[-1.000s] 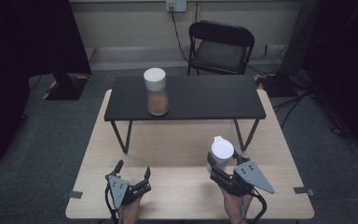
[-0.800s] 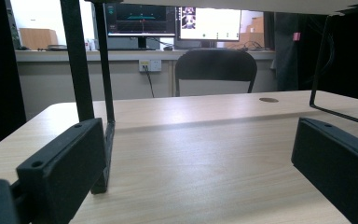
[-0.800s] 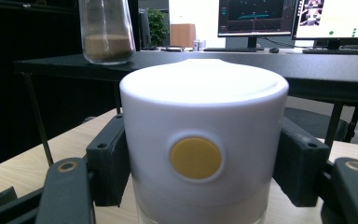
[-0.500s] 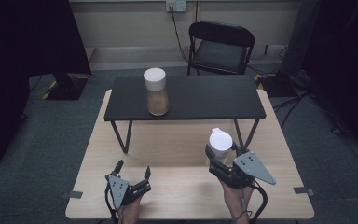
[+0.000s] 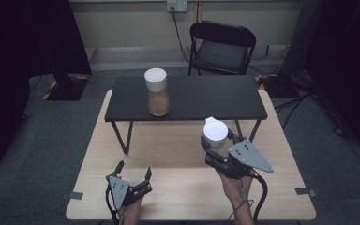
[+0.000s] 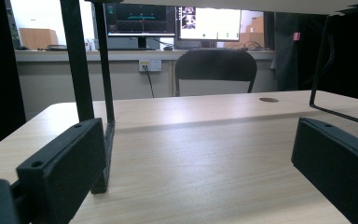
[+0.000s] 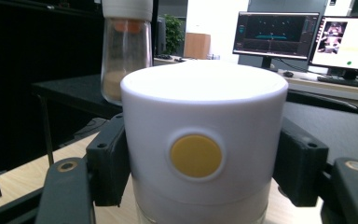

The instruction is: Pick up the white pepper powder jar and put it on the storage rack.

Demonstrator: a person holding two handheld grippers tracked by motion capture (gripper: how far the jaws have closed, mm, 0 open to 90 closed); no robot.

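Clearly the matter turns on the low black shelf-like stand on the pale wooden desk, since everything sits in relation to it. On its top, toward its left end, stands a clear glass jar with a white lid and brown powder in the bottom. A second jar, with a white cap bearing a round yellow button, is clamped upright between the jaws of the right gripper, which grip the cap from both sides; it hangs in the air just in front of the stand's right half, its long axis vertical, top near the level of the stand's surface. My guess is it goes up onto that top, so it must clear the front edge first. The left gripper rests low on the desk, well in front of the stand's left leg, jaws spread wide with nothing between them
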